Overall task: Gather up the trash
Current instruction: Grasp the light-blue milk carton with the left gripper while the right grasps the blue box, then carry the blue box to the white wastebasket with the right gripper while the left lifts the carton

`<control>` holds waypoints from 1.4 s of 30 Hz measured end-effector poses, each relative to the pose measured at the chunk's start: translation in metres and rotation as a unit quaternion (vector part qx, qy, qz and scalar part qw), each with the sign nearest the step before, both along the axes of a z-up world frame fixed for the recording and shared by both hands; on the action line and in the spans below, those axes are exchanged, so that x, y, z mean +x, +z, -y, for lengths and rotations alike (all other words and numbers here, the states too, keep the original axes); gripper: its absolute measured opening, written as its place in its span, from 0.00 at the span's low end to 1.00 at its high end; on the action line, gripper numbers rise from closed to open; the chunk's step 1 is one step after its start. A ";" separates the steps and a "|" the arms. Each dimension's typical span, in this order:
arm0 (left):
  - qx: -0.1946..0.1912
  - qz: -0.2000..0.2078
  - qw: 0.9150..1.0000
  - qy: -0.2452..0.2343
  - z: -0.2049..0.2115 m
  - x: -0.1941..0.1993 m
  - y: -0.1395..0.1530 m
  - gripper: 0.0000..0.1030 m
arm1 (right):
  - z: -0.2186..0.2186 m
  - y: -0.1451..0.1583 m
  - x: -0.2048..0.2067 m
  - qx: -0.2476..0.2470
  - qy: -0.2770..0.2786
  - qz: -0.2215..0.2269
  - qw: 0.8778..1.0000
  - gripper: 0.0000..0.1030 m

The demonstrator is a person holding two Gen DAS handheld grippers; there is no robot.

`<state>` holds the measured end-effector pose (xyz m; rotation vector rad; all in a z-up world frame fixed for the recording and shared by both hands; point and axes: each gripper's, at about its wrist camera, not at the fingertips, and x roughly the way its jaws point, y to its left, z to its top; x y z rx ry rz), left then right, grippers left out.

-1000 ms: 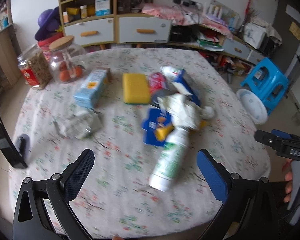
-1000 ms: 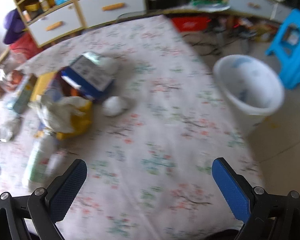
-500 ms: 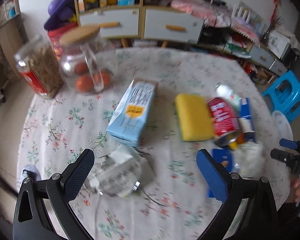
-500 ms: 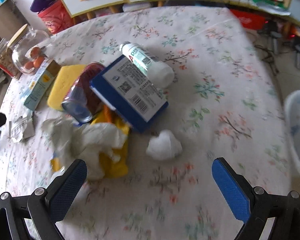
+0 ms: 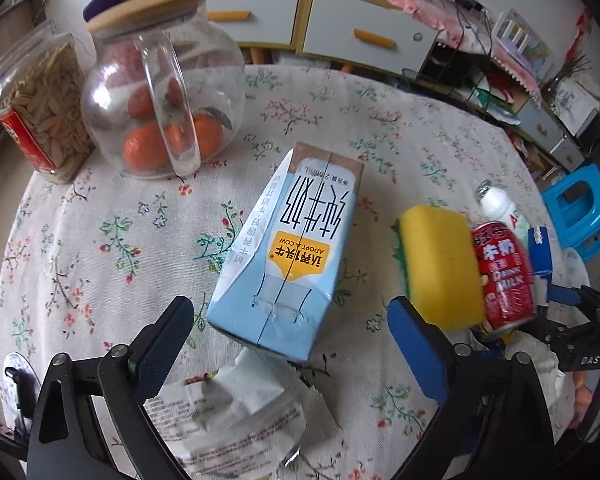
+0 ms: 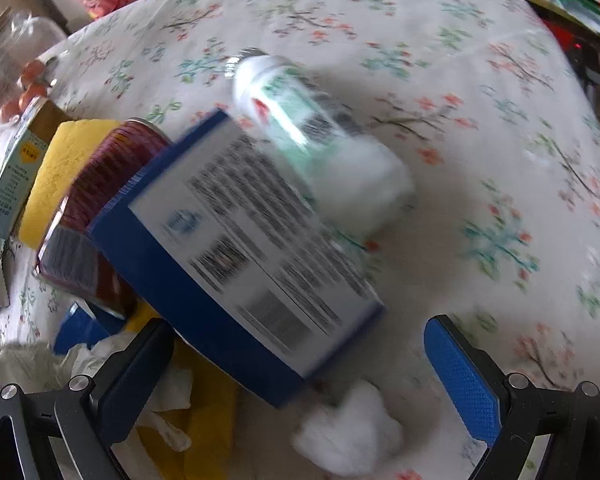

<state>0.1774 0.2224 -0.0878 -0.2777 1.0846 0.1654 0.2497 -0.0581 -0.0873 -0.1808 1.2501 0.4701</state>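
A light blue milk carton (image 5: 292, 252) lies on the floral tablecloth, its near end between the fingers of my left gripper (image 5: 292, 348). The jaws are closing, wide apart, pads clear of it. A crumpled white wrapper (image 5: 236, 412) lies just below the carton. In the right wrist view a blue box (image 6: 240, 248) leans on a red can (image 6: 100, 208) beside a white bottle (image 6: 316, 136). My right gripper (image 6: 300, 368) is open over the box's near corner, and a white tissue ball (image 6: 348, 436) lies low between its fingers.
A yellow sponge (image 5: 440, 264) sits between the carton and the red can (image 5: 504, 276). A glass jar of oranges (image 5: 160, 96) and a jar of seeds (image 5: 36, 108) stand at the back left. A blue stool (image 5: 580, 208) and a drawer cabinet (image 5: 300, 24) lie beyond the table.
Both grippers have come down and closer to the table. The left view has swung from the bottle to the carton. The right has swung from the white bin to the blue box.
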 end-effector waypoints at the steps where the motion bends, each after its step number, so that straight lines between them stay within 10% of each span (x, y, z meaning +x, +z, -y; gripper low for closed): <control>1: 0.000 -0.002 1.000 -0.001 0.001 0.001 -0.002 0.93 | -0.004 -0.001 0.003 -0.001 0.002 0.000 1.000 1.00; 9: 0.014 -0.007 1.000 -0.013 0.005 0.000 -0.008 0.56 | -0.009 0.005 0.009 -0.001 -0.002 -0.006 1.000 0.99; 18: 0.011 0.023 1.000 0.007 0.014 -0.009 0.019 0.54 | 0.015 0.013 0.001 0.029 -0.030 -0.027 0.999 0.62; 42: -0.052 0.138 0.989 -0.031 0.087 -0.025 0.108 0.52 | 0.100 0.079 -0.029 0.101 -0.087 0.008 0.991 0.62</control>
